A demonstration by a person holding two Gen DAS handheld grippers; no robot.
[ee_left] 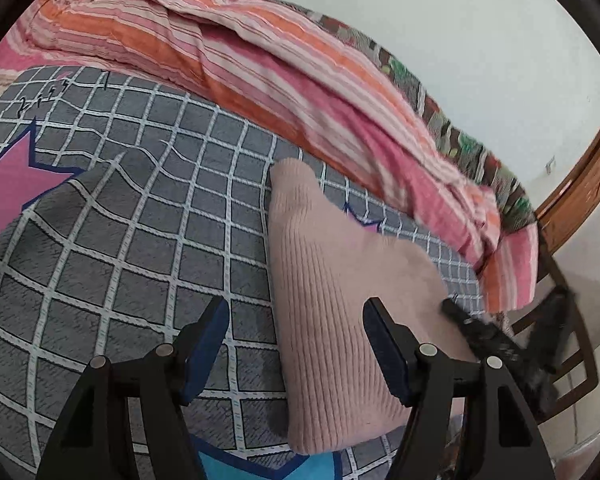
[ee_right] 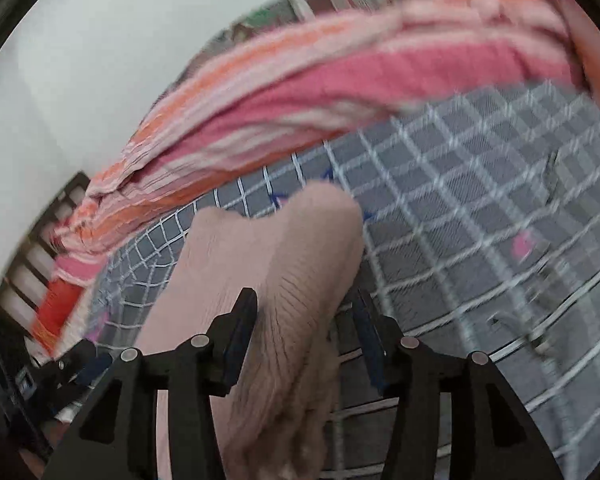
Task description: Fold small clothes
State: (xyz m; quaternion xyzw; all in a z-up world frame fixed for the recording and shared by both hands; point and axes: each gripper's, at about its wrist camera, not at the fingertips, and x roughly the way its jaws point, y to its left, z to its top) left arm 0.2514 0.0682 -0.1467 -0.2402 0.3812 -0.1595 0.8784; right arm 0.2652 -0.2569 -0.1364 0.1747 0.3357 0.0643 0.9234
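Left gripper [ee_left: 296,328] pointed forward and down, jaws wide apart, gripping nothing. Right gripper [ee_right: 306,316] likewise angled down, jaws parted with cloth between them, pads apparently clear of it; seen blurred at right edge of left view.

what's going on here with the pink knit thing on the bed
A person with a handheld gripper in each hand is folding a small pale pink ribbed knit garment on a bed covered by a grey checked sheet. The right gripper has a bunched fold of the knit between its fingers, though its jaws stand apart and do not look clamped. The left gripper is open, straddling the garment's left edge. A striped pink and orange blanket lies bunched along the wall behind.
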